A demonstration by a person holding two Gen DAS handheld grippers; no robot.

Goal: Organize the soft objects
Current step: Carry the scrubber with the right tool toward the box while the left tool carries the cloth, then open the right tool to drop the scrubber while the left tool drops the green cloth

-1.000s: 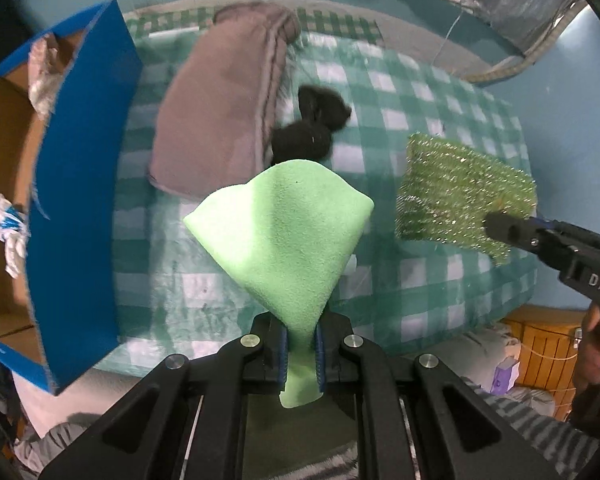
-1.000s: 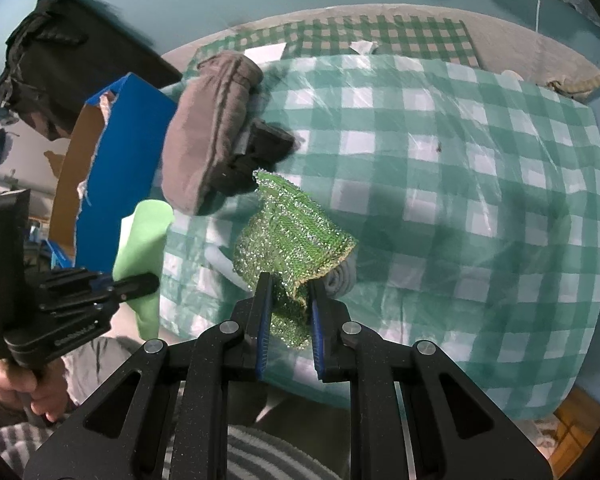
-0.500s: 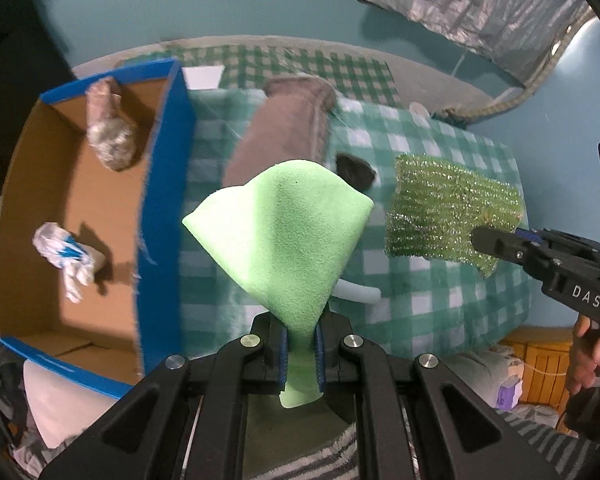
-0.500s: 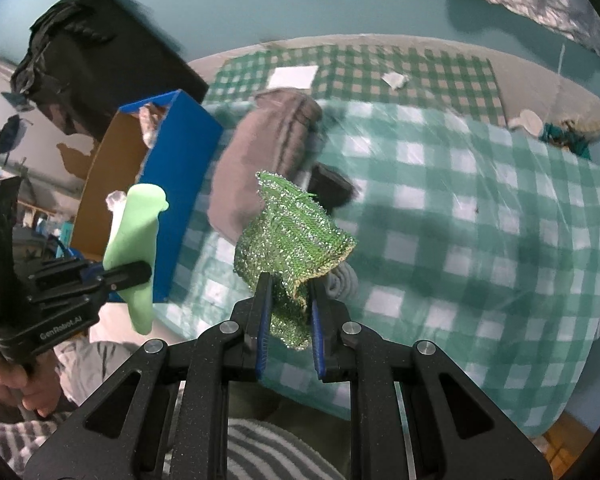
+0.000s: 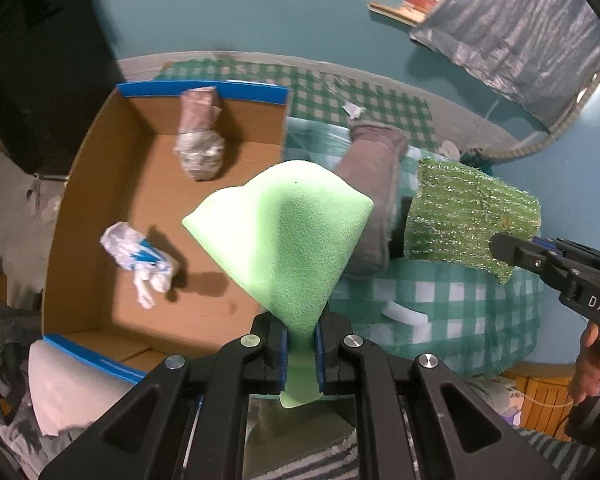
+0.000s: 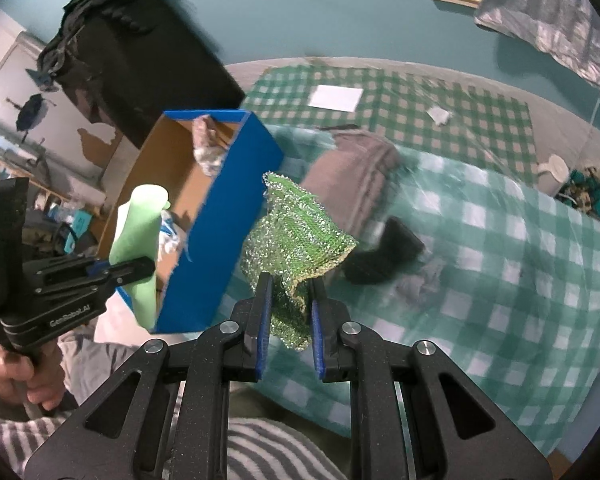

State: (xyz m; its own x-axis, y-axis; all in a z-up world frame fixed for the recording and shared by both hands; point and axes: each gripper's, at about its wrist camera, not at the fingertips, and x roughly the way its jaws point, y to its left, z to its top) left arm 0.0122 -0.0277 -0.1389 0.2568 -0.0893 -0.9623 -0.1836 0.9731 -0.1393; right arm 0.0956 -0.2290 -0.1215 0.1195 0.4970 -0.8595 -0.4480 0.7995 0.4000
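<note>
Left gripper (image 5: 301, 350) clenched on green foam (image 5: 288, 232), hanging over near-right edge of box (image 5: 80, 200). Right gripper (image 6: 287, 316) clamped on glitter cloth (image 6: 296, 228), just right of the box wall. Risk: released too early, foam catching the wall and falling outside. Compared with a second ago: both carried left from above the bed (image 6: 500, 240), box interior now visible.

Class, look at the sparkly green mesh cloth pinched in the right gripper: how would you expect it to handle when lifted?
The mesh cloth probably flops: it crumples and sags around the right gripper. It seems light, hanging from a small pinch. Its open, glittery weave may snag on edges.
</note>
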